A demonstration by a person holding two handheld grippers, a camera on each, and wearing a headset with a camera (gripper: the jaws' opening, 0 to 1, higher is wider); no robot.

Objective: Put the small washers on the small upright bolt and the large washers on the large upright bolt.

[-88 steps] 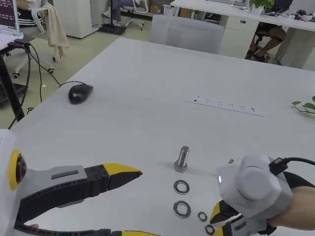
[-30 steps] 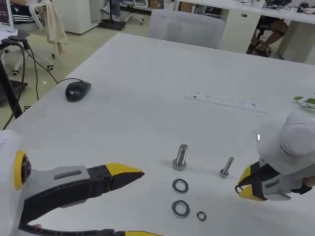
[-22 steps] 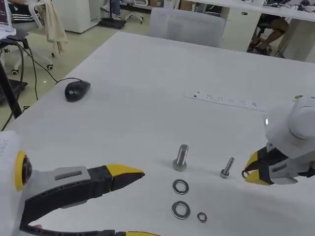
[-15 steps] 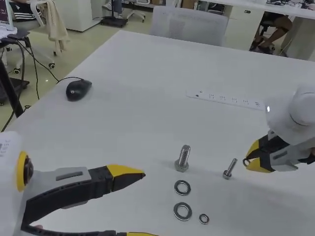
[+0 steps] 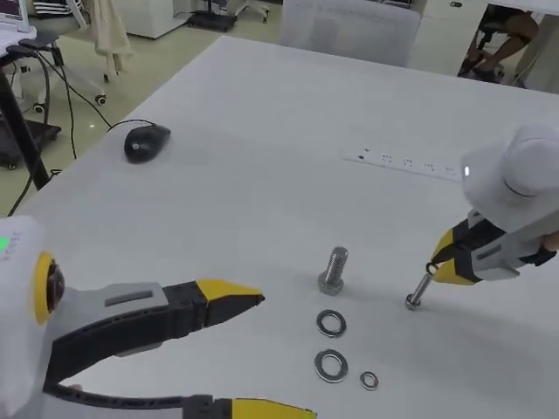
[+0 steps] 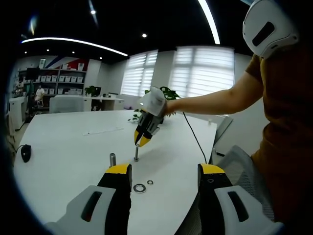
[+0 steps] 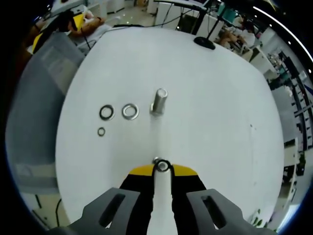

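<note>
Your yellow-tipped left gripper (image 6: 165, 169) hangs wide apart, clear of three loose steel washers (image 5: 331, 365); beyond, your right gripper (image 5: 442, 264) pinches a small silver ring washer (image 7: 162, 166) over the small steel bolt's (image 5: 417, 293) tip, apparently lining up its hole.

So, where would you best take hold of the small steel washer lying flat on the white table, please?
Probably its rim, one jaw tip in the hole, one outside, coming steeply from above: the small steel washer lies flat on the white table, with a large steel washer close beside it.
</note>
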